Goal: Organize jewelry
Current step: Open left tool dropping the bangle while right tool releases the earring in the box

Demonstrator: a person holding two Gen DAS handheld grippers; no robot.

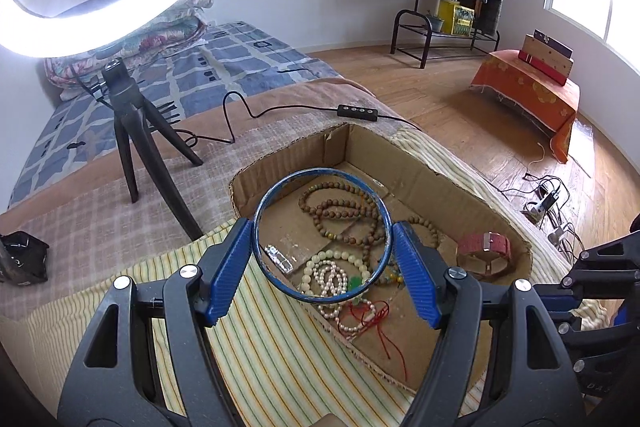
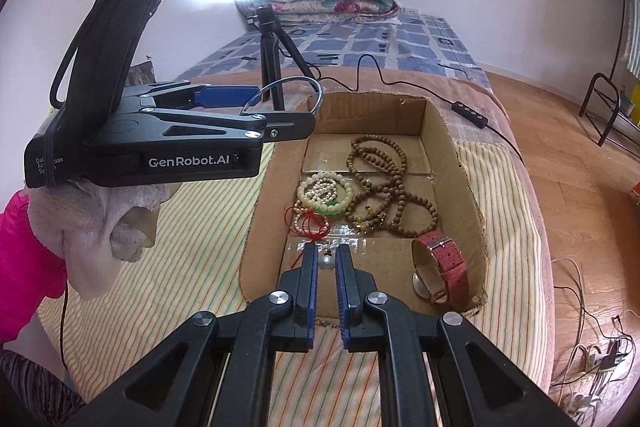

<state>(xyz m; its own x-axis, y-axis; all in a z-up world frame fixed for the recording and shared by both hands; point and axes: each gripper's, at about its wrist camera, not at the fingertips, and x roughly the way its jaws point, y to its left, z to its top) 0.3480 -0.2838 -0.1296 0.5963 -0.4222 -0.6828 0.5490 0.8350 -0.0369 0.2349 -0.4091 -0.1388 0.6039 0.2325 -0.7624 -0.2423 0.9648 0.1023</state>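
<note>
Jewelry heaped in cardboard box (image 2: 448, 147) on striped bedcover (image 2: 208, 211): pearl bracelets (image 2: 326, 193) at 9 o'clock, wooden bead strands (image 2: 384, 179) centre, red watch (image 2: 446, 267) at 4 o'clock. Left tool (image 1: 322, 239) clamped on blue bangle (image 1: 256, 227), held over box's 9 o'clock edge. Right tool (image 2: 328, 259) pinched together on small silvery bead (image 2: 327, 262) at box's 6 o'clock.

— What do the grippers look like?
— Both the left gripper (image 1: 323, 247) and the right gripper (image 2: 327, 263) have black plastic arms with triangular cut-outs, silver round screws and ribbed blue pads.
— Any markings?
— White "GenRobot.AI" lettering on the left one's black housing (a thin black cable loops at its 11 o'clock).
— And the person?
— A whitish knit glove (image 2: 100, 223), with a bright pink sleeve (image 2: 24, 259) at its 8 o'clock.
</note>
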